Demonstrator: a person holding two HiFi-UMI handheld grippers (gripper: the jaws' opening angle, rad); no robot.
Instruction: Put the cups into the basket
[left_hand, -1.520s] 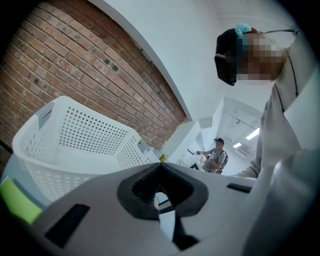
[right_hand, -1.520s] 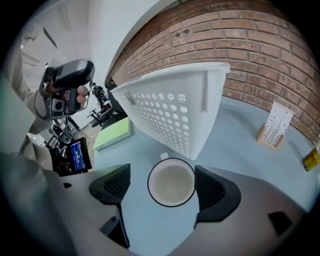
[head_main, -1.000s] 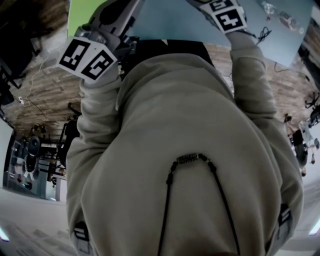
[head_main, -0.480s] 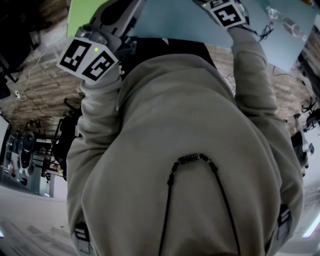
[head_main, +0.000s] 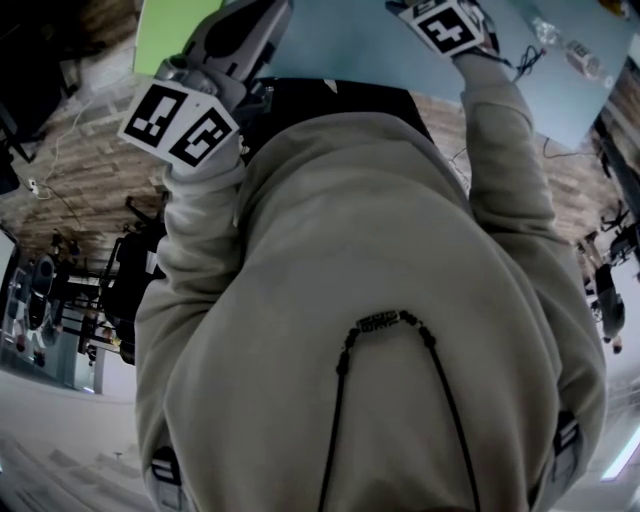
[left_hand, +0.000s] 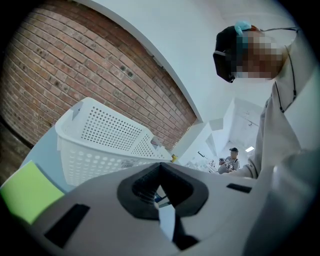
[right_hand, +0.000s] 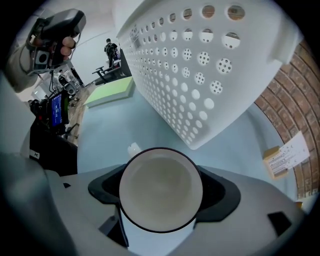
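Observation:
In the right gripper view my right gripper (right_hand: 161, 200) is shut on a white cup (right_hand: 160, 185) with a dark rim, its mouth facing the camera. The cup hangs over the light blue table (right_hand: 125, 125), just short of the white perforated basket (right_hand: 210, 65), which fills the upper right. In the left gripper view the same basket (left_hand: 105, 142) stands ahead on the left. My left gripper (left_hand: 161, 192) is shut with nothing between its dark pads. The head view shows only the marker cubes, the left cube (head_main: 178, 122) and the right cube (head_main: 445, 25); the jaws are out of sight there.
A green mat (left_hand: 27, 192) lies on the table's near left and shows again as the green mat (right_hand: 110, 92). A small white object (right_hand: 133, 148) sits on the table past the cup. A cardboard tag (right_hand: 282, 155) lies to the right. My beige hoodie (head_main: 380, 330) fills the head view.
My right gripper's marker cube has slid a little up and left toward the frame's top edge. The left cube has barely shifted.

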